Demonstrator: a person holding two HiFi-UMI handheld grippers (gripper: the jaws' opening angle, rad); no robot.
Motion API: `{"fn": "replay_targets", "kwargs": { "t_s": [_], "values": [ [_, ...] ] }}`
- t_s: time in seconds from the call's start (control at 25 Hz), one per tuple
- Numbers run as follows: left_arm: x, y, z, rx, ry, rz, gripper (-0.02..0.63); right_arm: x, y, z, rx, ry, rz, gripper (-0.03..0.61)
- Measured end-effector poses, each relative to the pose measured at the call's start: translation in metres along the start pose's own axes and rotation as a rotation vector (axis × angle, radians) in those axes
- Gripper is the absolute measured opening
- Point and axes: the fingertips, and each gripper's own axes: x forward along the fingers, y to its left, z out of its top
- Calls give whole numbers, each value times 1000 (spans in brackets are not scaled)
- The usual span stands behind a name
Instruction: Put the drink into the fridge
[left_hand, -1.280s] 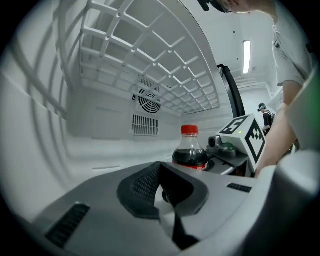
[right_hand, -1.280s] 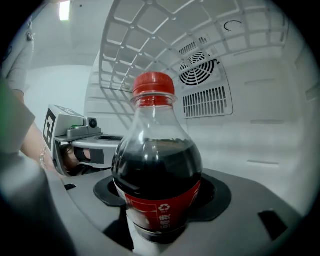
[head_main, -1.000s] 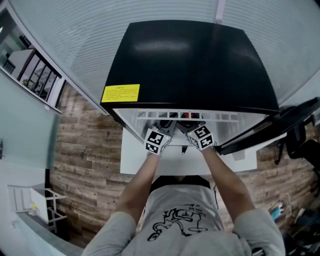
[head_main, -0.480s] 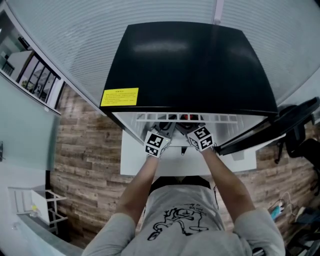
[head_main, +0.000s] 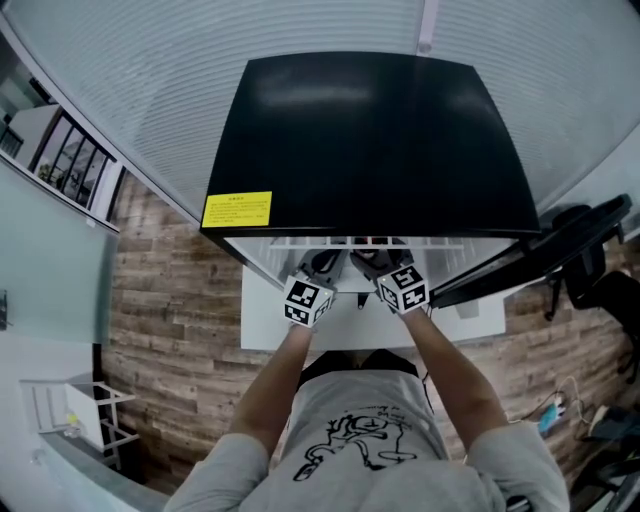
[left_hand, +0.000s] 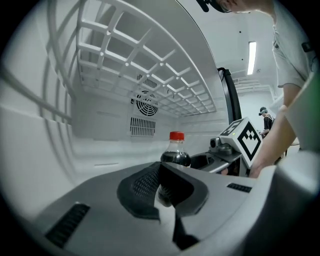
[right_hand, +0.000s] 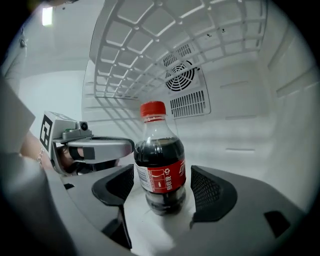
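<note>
A cola bottle (right_hand: 160, 170) with a red cap and red label stands upright on the white floor inside the fridge (head_main: 370, 140). My right gripper (right_hand: 164, 189) is open around it. Its jaws have just been opening, and there is a gap between each pad and the bottle. In the left gripper view the bottle (left_hand: 175, 152) stands beyond my left gripper (left_hand: 162, 200), whose jaws are together with nothing in them. The left gripper (right_hand: 100, 147) is to the left of the bottle and clear of it. From above, both marker cubes sit at the fridge mouth, left gripper (head_main: 318, 268), right gripper (head_main: 375, 262).
A white wire shelf (right_hand: 165, 45) hangs over the compartment. A round fan vent (right_hand: 181, 77) is in the back wall. The black fridge door (head_main: 530, 255) stands open to the right. A wooden floor (head_main: 170, 310) surrounds the fridge.
Both marker cubes have drawn back slightly from the fridge opening toward the person. The head view has shifted a little.
</note>
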Motion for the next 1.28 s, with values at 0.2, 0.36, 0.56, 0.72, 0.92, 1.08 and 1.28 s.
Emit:
{"fn": "replay_targets", "kwargs": {
  "t_s": [0.2,0.36,0.56,0.72,0.92,1.08,1.28],
  "values": [
    [-14,-15,13,-20,5,-11,0,-20,4,-4,17,38,-8,351],
    [-24,-30,21,-22,23,-27,0,-39,12,-3,14,52,-8,350],
    [-37,-48,42,-32,23,-42,0,-64,30,12,1,61,19,350],
    [-53,-63,67,-40,6,-46,0,-88,46,35,4,45,33,334],
    [-76,-85,96,-96,0,-65,0,-124,59,69,26,23,1,248],
    [-95,-100,120,-166,15,-67,0,-156,80,105,20,-15,9,190],
    [-118,-122,166,-150,-11,-99,0,-182,111,149,-34,6,30,124]
  ]
}}
